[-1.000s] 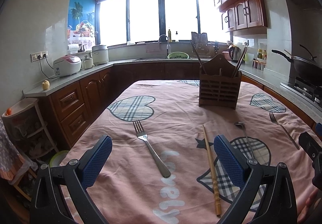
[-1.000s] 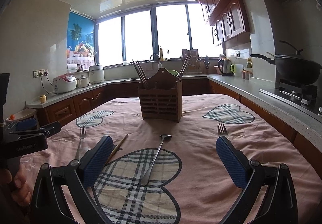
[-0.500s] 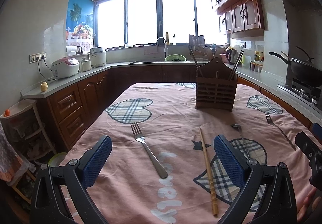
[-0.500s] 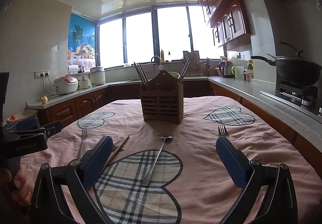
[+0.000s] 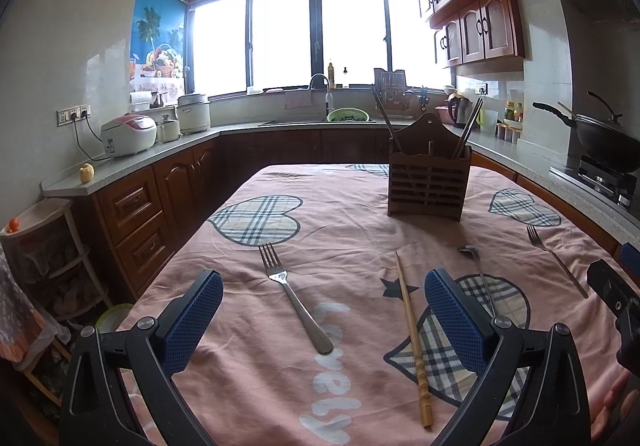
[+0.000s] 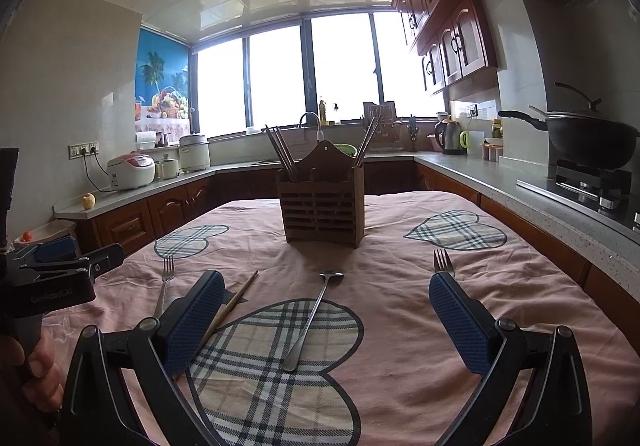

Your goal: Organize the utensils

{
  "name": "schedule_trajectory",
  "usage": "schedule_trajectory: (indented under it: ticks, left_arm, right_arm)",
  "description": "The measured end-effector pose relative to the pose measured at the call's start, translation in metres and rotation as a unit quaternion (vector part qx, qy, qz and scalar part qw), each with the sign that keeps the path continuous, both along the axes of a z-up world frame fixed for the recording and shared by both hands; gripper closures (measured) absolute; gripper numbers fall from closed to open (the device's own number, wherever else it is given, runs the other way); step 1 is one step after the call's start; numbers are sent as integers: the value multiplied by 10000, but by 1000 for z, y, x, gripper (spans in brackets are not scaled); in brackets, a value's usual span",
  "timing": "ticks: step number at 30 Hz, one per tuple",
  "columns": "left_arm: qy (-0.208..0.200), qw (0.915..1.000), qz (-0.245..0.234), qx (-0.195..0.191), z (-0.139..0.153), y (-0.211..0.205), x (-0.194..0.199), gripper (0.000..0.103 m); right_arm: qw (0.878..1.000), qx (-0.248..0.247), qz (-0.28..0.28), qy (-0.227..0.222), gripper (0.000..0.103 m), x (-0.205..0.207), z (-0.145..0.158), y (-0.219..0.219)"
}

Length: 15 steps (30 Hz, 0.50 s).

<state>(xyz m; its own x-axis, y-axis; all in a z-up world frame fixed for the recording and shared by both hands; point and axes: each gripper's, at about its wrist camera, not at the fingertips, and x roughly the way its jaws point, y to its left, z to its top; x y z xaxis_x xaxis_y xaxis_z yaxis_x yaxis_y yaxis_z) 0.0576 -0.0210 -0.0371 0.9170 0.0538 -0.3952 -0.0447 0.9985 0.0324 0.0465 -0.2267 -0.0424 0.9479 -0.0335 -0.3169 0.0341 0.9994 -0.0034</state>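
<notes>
Left gripper (image 5: 324,310): jaws wide apart, holding nothing, above the pink cloth (image 5: 352,230). Between its pads lie a fork (image 5: 294,296) and a chopstick (image 5: 412,334). Right gripper (image 6: 326,320): likewise wide open and empty; a spoon (image 6: 312,320) lies flat between its pads. A second fork (image 6: 440,260) lies further right. The wooden holder (image 6: 322,209) stands upright beyond, chopsticks inside.

Utensil holder (image 6: 322,205) blocks mid-table; sides seemingly passable
</notes>
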Motion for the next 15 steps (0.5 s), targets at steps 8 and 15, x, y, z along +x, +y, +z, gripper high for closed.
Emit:
schedule_trajectory:
  ticks: [8,15]
  left_arm:
    - [1,10000,-1,-7,0,-2,-1,1]
    - [4,10000,-3,-10,0,-3,-1,1]
  right_arm:
    - [10000,-1,1,-3,0,0,0,0]
    - [10000,-9,18,-1,0,0,2,1]
